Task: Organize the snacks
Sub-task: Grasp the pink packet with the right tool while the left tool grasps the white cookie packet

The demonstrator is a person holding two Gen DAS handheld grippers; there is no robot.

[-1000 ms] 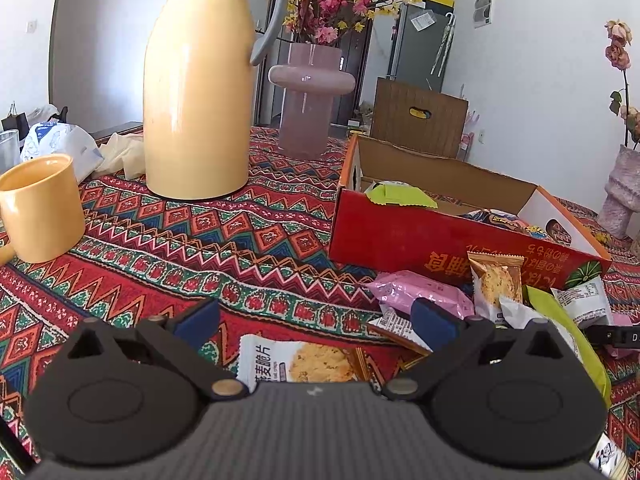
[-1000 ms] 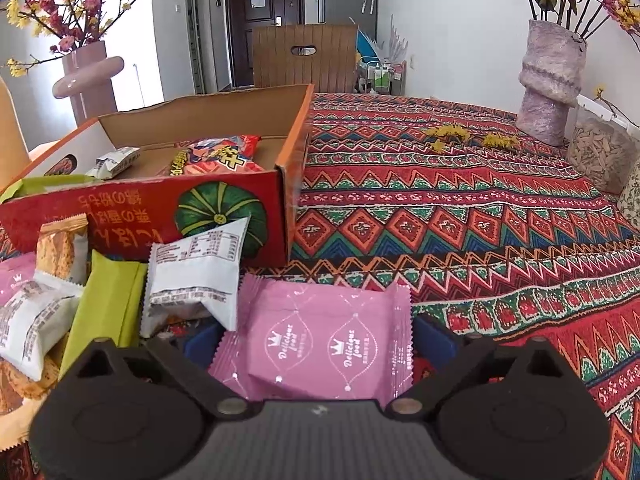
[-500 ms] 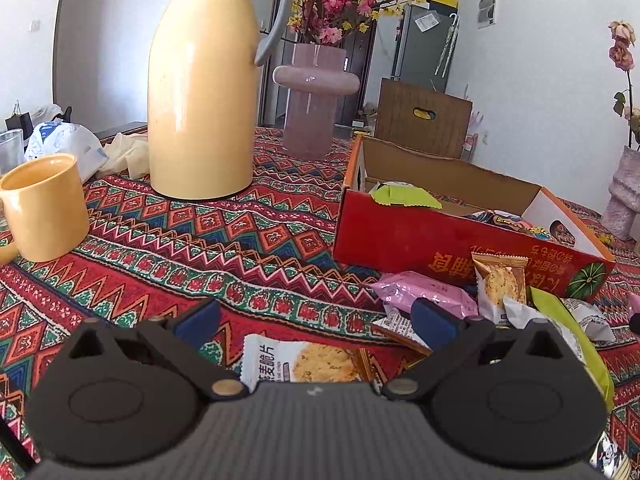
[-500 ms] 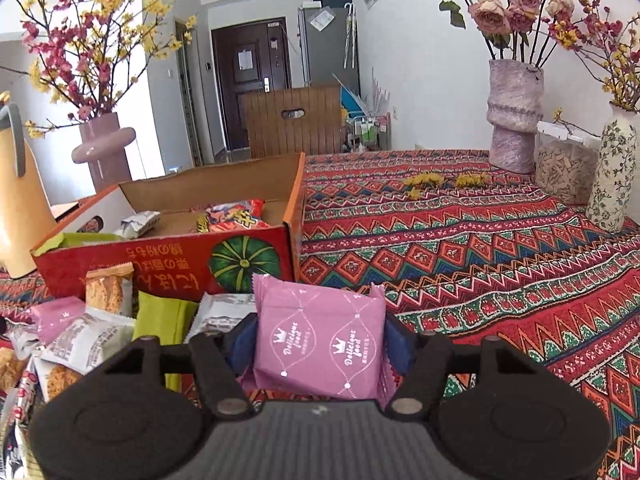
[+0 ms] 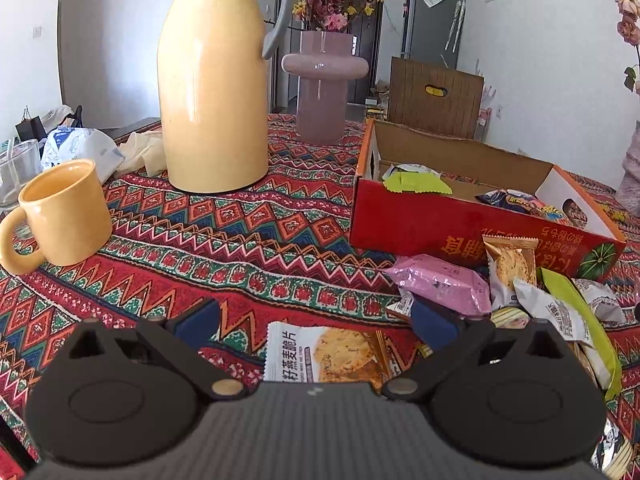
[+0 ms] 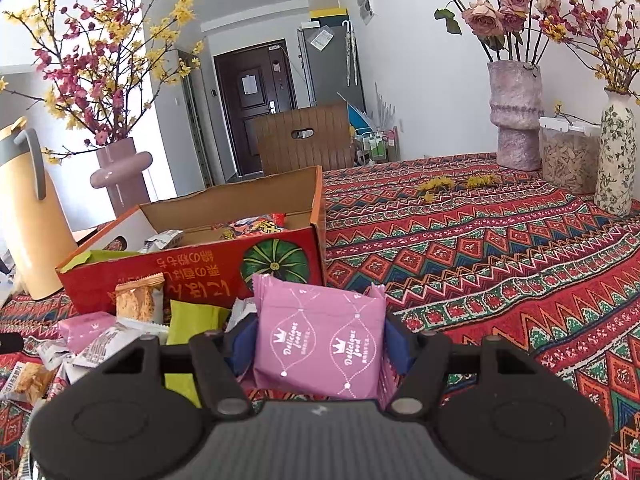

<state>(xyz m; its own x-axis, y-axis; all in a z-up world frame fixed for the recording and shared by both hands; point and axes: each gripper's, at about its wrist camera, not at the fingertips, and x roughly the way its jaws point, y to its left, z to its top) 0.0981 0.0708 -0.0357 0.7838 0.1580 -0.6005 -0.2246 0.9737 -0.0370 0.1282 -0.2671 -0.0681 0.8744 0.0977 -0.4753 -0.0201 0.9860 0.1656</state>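
The oat crisp packet [image 5: 326, 354] lies half hidden under the left gripper's [image 5: 316, 322] body. The pink packet's [image 6: 318, 340] lower edge disappears behind the right gripper [image 6: 320, 342]. The red box's [image 6: 192, 268] front wall hides most snacks inside. The heap's print is too small to read.

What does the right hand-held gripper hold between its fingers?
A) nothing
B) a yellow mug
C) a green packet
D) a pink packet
D: the right hand-held gripper has its blue pads pressed on both sides of the pink packet, lifted in front of the red box.
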